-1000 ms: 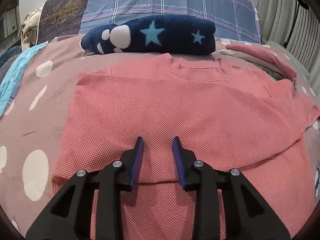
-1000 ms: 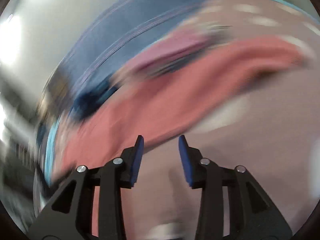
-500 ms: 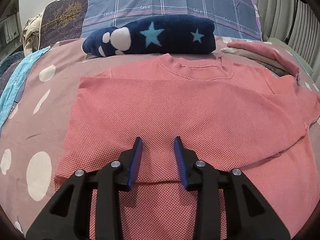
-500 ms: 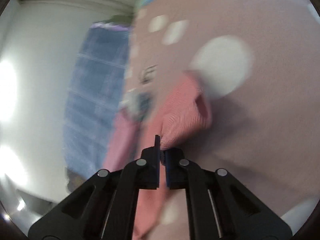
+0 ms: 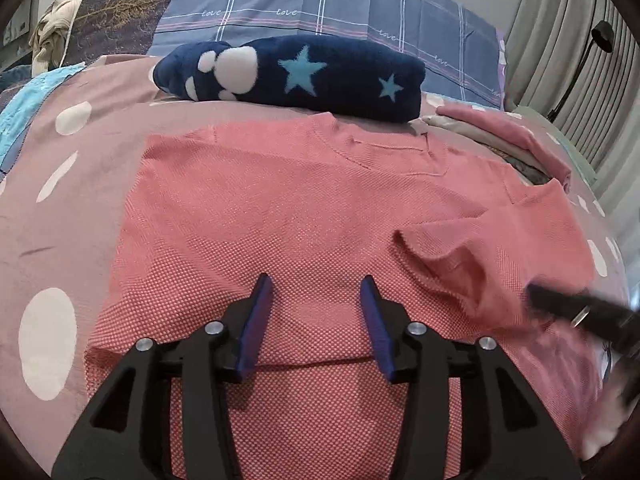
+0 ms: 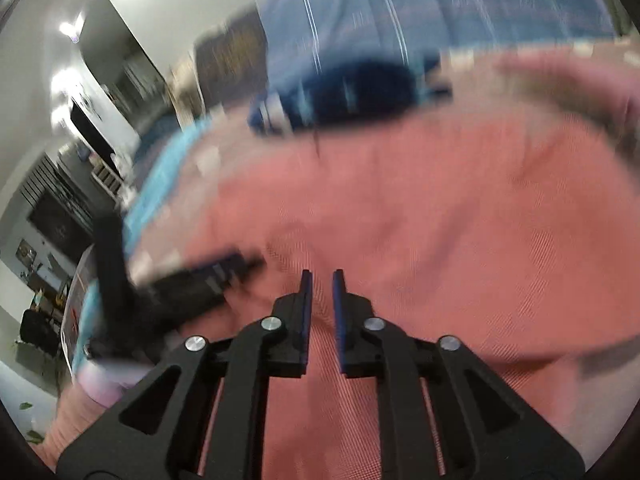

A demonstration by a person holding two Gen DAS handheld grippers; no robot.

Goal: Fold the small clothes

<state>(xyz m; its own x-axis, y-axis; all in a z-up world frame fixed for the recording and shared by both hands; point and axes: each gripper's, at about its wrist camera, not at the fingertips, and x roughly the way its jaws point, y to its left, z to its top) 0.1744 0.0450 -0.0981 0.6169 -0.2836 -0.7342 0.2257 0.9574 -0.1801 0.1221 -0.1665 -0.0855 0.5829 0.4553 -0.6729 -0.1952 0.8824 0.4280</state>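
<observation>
A salmon-pink knit shirt (image 5: pixel 280 208) lies flat on the bed, collar toward the pillows. My left gripper (image 5: pixel 316 292) is open and empty, hovering over the shirt's lower middle. The shirt's right sleeve (image 5: pixel 460 256) is lifted and folded inward over the body. My right gripper (image 5: pixel 532 296) shows blurred at the right edge of the left wrist view, at the sleeve's end. In the blurred right wrist view, my right gripper (image 6: pixel 321 280) has its jaws nearly closed with a narrow gap, above the shirt (image 6: pixel 440 220); whether cloth is between them is unclear.
A rolled navy blanket with stars and a paw print (image 5: pixel 292 74) lies beyond the collar. A blue plaid pillow (image 5: pixel 320 4) stands behind it. Folded pink and grey clothes (image 5: pixel 508 136) are stacked at the right. The bedspread (image 5: pixel 60 200) is mauve with white dots.
The right gripper shut on the right sleeve and carried it inward over the shirt body. Its jaws now show a narrow gap. The left gripper stayed open in place.
</observation>
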